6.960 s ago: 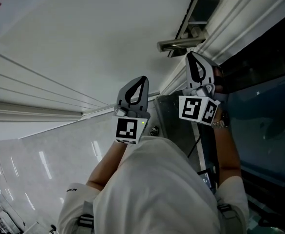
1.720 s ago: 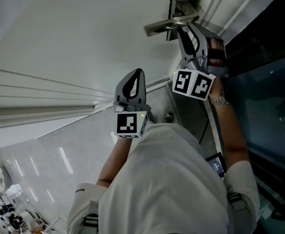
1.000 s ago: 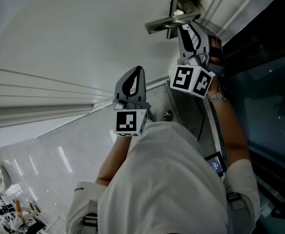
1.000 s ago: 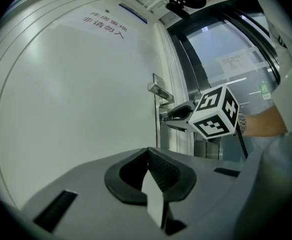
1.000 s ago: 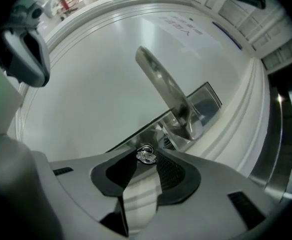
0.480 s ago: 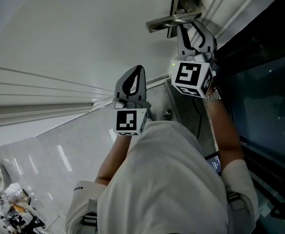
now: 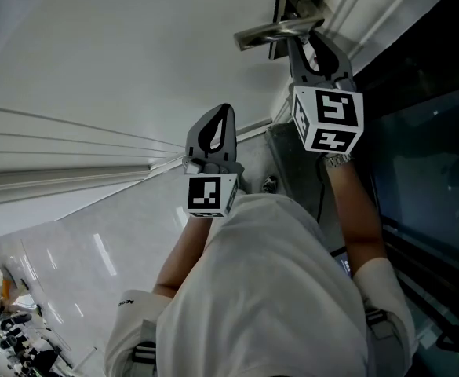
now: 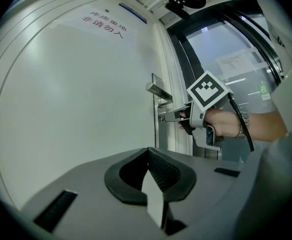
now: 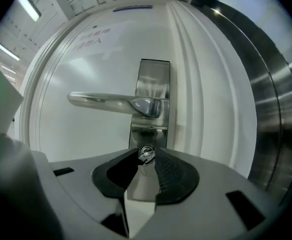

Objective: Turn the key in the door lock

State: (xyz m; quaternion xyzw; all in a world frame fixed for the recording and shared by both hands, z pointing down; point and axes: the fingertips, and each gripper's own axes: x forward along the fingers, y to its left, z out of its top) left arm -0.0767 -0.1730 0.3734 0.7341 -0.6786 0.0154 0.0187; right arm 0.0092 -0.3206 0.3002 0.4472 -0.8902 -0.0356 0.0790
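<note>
Now our right gripper [image 9: 146,162], its jaws just closing narrow, pinches the key [image 9: 146,153] seated in the door lock [image 9: 147,133], with the lever handle [image 9: 111,103] at twelve o'clock above. We judge this the turning step; the next move calls for a firm wrist roll without slipping.

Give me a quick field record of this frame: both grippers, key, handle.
right gripper: jaws have just been closing; they appear pinched on the key
key: in the lock plate, just below the door handle
door handle: level, lever pointing left in the right gripper view
left gripper: jaws together, nothing between them, away from the lock plate
</note>
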